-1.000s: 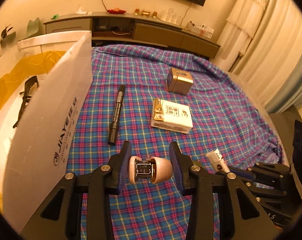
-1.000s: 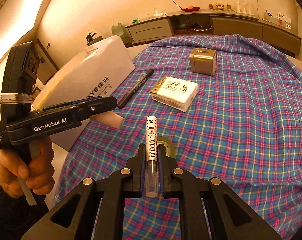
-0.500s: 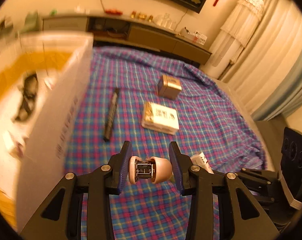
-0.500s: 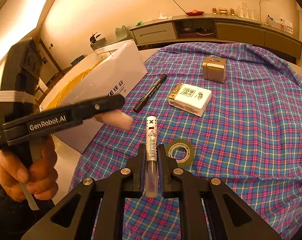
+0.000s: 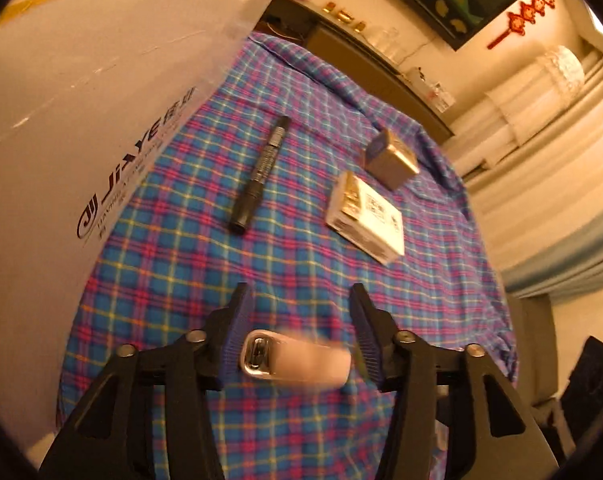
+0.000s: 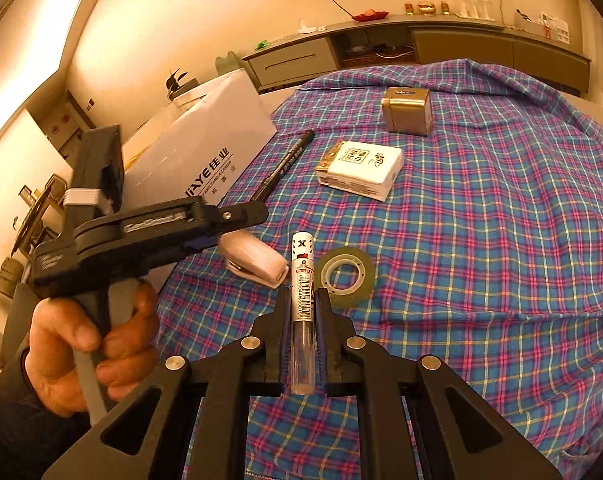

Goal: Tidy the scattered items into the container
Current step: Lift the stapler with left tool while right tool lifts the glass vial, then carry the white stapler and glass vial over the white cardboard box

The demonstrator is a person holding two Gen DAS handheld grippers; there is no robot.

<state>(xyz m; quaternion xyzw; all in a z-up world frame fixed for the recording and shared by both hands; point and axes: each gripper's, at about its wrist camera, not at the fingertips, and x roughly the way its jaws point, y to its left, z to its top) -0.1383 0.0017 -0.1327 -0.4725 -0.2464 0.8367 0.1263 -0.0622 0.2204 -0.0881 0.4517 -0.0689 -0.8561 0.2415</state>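
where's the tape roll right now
In the right wrist view the tape roll lies flat on the plaid cloth, just right of the held tube.

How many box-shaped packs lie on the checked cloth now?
2. The gold box stands farthest from the cameras. The white pack lies nearer, right of the black marker. Others may be hidden behind the big white carton.

Our left side's walled off by the white cardboard box point(image 6: 205, 160), marker point(image 5: 261, 172), tissue pack point(image 5: 367, 216), gold tin point(image 5: 393, 158) and tape roll point(image 6: 345, 276) crowd mid-cloth, we've got open plaid tablecloth point(image 6: 501, 240) on the right
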